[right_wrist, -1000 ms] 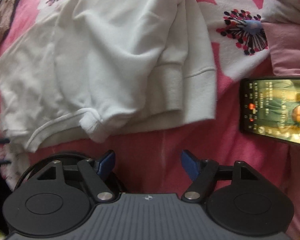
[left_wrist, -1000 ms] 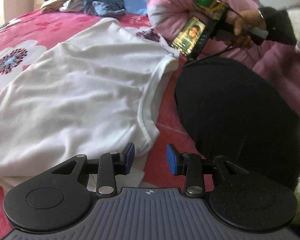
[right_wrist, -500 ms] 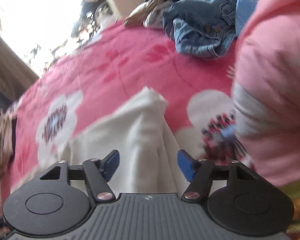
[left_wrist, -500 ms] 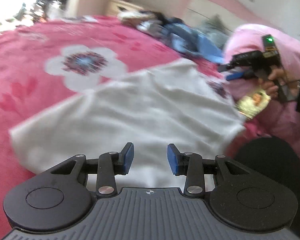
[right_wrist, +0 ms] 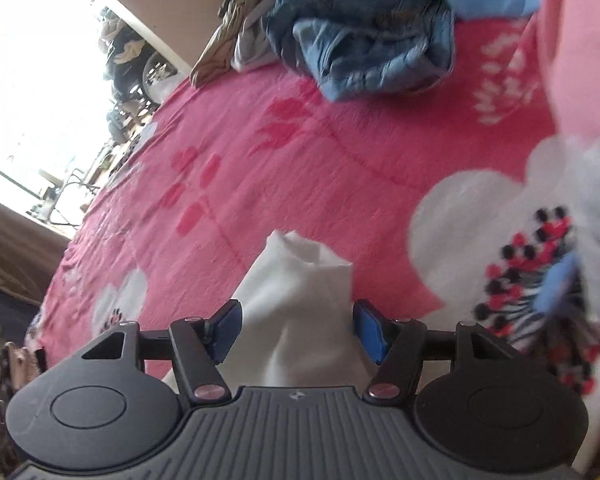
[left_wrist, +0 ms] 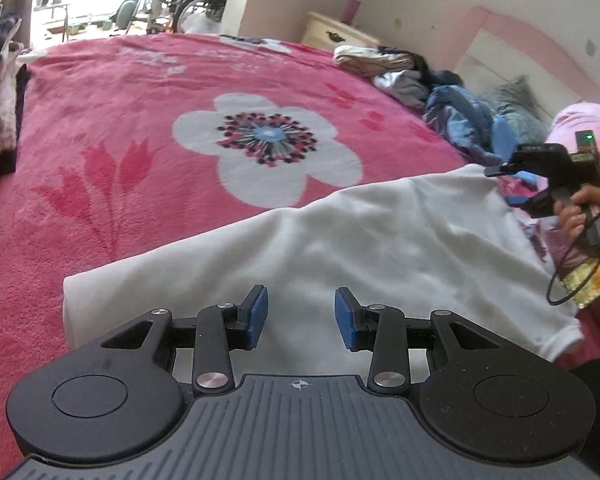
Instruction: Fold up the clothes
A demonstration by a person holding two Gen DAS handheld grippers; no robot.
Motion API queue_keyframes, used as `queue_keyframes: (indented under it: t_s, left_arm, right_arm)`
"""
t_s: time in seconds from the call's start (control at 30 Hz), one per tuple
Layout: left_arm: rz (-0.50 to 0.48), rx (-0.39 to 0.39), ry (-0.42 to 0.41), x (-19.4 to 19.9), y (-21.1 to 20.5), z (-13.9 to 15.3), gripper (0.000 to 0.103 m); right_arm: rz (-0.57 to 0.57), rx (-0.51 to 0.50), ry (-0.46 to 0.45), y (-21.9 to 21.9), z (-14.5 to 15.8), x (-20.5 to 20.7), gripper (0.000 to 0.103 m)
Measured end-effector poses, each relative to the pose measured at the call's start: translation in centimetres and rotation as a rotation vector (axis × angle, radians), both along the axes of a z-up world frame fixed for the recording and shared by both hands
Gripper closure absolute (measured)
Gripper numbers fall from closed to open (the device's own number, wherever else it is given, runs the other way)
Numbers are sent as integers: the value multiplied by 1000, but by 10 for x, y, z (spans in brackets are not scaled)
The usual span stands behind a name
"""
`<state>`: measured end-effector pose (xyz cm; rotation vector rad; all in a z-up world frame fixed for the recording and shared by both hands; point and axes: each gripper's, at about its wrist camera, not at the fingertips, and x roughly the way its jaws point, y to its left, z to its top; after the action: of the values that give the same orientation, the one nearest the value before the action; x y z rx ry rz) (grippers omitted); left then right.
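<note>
A white sweatshirt (left_wrist: 380,248) lies folded on the pink floral blanket (left_wrist: 140,128). My left gripper (left_wrist: 300,316) is open and empty, just above its near part. My right gripper (right_wrist: 296,328) is open and empty, with a white corner of the sweatshirt (right_wrist: 304,280) showing between and beyond its fingers; I cannot tell if they touch it. The right gripper also shows in the left wrist view (left_wrist: 540,176) at the sweatshirt's far right end, held by a hand.
A heap of blue and grey clothes (left_wrist: 452,96) lies at the head of the bed, also in the right wrist view (right_wrist: 364,36). A phone (left_wrist: 592,284) lies at the right by a pink-clad person (left_wrist: 588,120). A nightstand (left_wrist: 340,32) stands behind.
Both grippers have tilted up and swung away from the sweatshirt's hem to look across the bed. Both stay open. The sweatshirt has not moved.
</note>
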<state>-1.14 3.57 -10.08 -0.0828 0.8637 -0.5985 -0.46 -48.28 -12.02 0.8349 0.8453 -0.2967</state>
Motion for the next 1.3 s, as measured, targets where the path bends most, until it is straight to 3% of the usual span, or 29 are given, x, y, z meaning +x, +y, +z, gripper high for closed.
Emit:
queue_keyframes:
  t_s: [0.07, 0.17, 0.23, 0.3, 0.4, 0.63, 0.67, 0.7, 0.73, 0.93, 1.03, 1.17, 1.3]
  left_arm:
    - [8, 7, 23, 5, -1, -7, 66]
    - [19, 5, 41, 9, -2, -14, 66]
    - [21, 8, 35, 8, -2, -15, 66]
    - [21, 15, 30, 9, -3, -15, 66]
    - [24, 12, 38, 13, -2, -15, 66]
    - [16, 19, 29, 15, -2, -17, 67]
    - [12, 26, 22, 14, -3, -17, 67]
    - [9, 34, 16, 13, -4, -17, 66]
    - [6, 41, 11, 12, -4, -16, 66]
    - [-13, 36, -64, -1, 0, 4, 66]
    - [-112, -36, -51, -19, -1, 21, 66]
    - [-331, -117, 19, -53, -18, 29, 66]
    - [-536, -97, 55, -92, -40, 18, 66]
  right_arm:
    - [11, -15, 10, 1, -3, 3, 48]
    - [24, -54, -9, 4, -3, 5, 90]
    - [48, -96, -48, 8, 3, 6, 93]
    - [71, -162, -80, 12, 9, 8, 93]
    - [35, -172, -111, 4, 10, 10, 93]
    - [10, -158, -65, -6, -15, 12, 92]
    - [3, -148, -60, -8, -18, 11, 87]
    - [3, -157, -41, -9, -16, 10, 72]
    - [3, -153, -28, -11, -12, 7, 64]
    - [94, -120, 11, -15, 37, -32, 60]
    - [197, -73, 105, -4, 54, -58, 59]
    - [302, -21, 238, 20, 53, -88, 59]
    - [378, 21, 304, 47, 46, -103, 59]
